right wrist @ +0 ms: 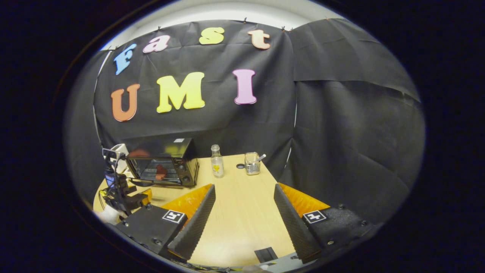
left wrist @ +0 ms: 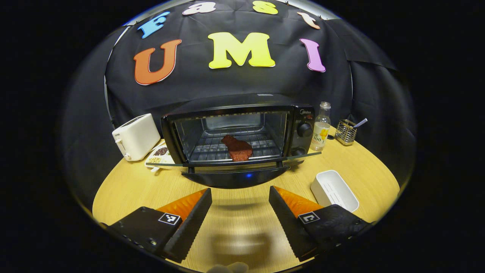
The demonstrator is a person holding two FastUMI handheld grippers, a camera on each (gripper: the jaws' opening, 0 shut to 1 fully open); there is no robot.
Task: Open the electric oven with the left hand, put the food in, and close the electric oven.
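The black electric oven [left wrist: 299, 125] stands at the back of the wooden table with its glass door [left wrist: 235, 178] folded down flat. A reddish-brown piece of food [left wrist: 237, 148] lies on the wire rack inside. My left gripper [left wrist: 240, 191] hovers open just in front of the door's handle, holding nothing. In the right gripper view the oven [right wrist: 178, 149] sits far off at the left with the food [right wrist: 160, 171] inside, and the left gripper [right wrist: 142, 197] is in front of it. My right gripper [right wrist: 244, 187] is open over bare table, well away from the oven.
A white toaster [left wrist: 135, 136] and a plate of snacks [left wrist: 159, 155] stand left of the oven. A small bottle [left wrist: 321, 127] and a wire holder [left wrist: 345, 132] stand to its right. A white empty tray [left wrist: 333, 189] lies at the front right.
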